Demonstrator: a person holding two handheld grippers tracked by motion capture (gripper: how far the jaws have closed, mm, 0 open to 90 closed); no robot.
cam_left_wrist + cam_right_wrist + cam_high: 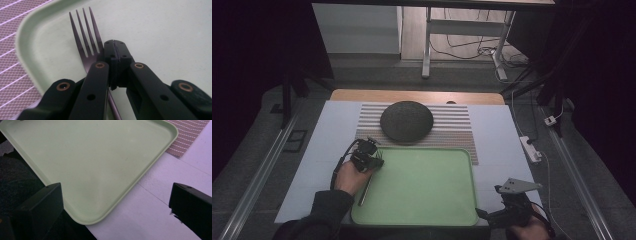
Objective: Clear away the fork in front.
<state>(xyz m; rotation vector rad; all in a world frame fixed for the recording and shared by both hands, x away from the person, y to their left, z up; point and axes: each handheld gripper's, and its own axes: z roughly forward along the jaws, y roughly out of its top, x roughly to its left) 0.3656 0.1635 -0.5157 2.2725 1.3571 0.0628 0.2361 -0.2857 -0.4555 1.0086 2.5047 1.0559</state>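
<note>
Lying along the left edge of the smooth, round-cornered green tray (175, 30), one slim metal fork (86, 37) with four tines is pinched at its neck by the left hand-held gripper (115, 47). The right hand-held gripper (115, 202) hangs spread over the white worktop (155, 207). One dark domed plate (406, 121) rests on a striped woven mat (452, 131).

Left claw (373, 159) closed tight, tilted downward, right claw (499, 192) spread wide, held low
</note>
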